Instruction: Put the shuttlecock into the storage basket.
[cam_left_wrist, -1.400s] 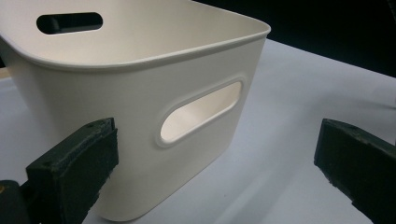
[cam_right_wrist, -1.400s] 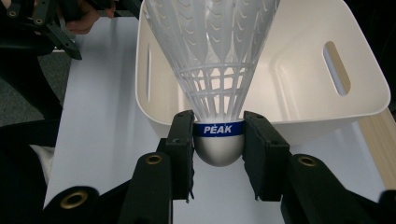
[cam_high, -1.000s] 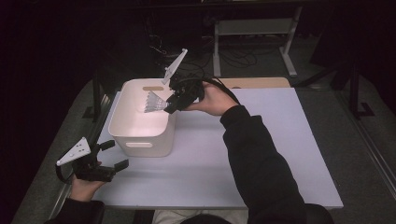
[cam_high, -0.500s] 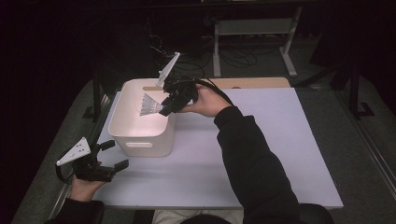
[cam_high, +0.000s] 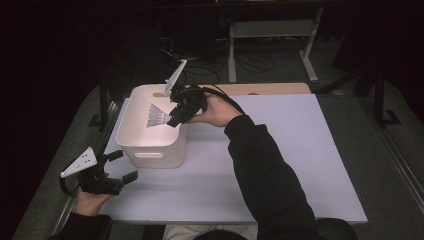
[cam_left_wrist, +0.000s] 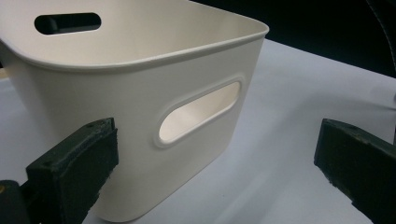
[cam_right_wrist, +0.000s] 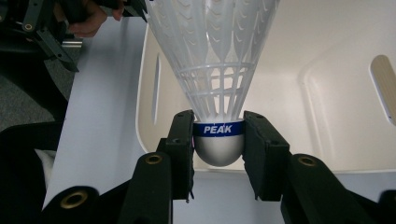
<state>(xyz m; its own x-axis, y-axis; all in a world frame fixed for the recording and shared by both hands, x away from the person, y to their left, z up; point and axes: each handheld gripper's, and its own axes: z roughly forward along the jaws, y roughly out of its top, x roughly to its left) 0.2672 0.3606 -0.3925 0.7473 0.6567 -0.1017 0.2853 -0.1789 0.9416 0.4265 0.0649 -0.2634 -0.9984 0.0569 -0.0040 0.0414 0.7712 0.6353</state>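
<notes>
The right gripper (cam_right_wrist: 218, 140) pinches the shuttlecock (cam_right_wrist: 215, 70) by its cork over the bin (cam_high: 131, 131), apparently mid-drop; next it need only spread, while the left gripper (cam_high: 119, 165) idles spread beside the bin on the bench (cam_high: 280, 150).

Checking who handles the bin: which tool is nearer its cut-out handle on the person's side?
Left. The left tool sits open on the table just short of that handle; the right tool holds a shuttlecock above the bin.

We saw a white shuttlecock (cam_right_wrist: 218, 88), "PEAK" on its blue band, skirt over the cream bin (cam_high: 131, 142).
</notes>
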